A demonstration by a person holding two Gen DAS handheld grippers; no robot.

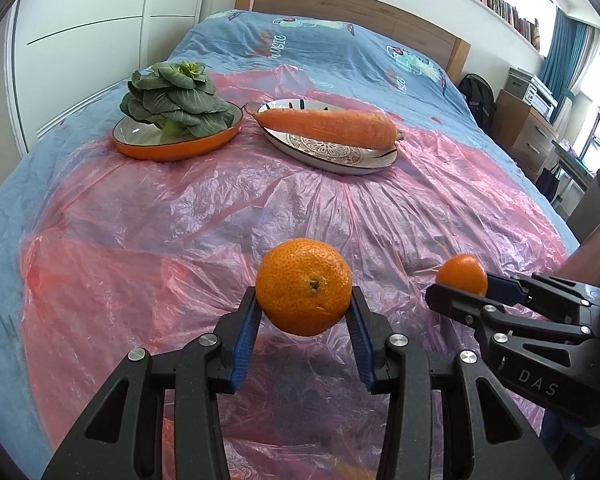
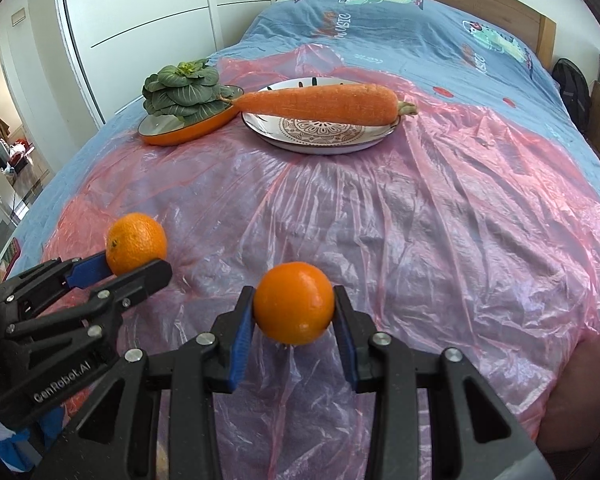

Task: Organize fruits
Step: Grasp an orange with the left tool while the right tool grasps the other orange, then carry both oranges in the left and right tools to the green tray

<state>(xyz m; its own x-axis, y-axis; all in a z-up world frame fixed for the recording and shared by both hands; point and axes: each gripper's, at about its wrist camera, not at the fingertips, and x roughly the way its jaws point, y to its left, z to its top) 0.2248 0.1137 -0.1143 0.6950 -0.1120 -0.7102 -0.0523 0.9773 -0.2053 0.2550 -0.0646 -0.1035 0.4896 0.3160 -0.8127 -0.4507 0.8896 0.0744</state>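
Two oranges, both lifted clear of the pink plastic sheet [image 1: 180,220] near the bed's near edge. Larger orange [image 1: 304,287], pebbled skin, stem scar facing the camera, clamped between blue jaws. Smaller orange [image 2: 294,309], smoother and glossier, likewise clamped, off to the right of the first, well apart.

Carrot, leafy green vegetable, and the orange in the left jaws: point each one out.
carrot [image 1: 328,126], left wrist view, middle of its body on the patterned plate.
leafy green vegetable [image 1: 172,98], left wrist view, its stacked dark leaves.
orange [image 1: 304,286], left wrist view, centre of its peel beside the stem dimple.
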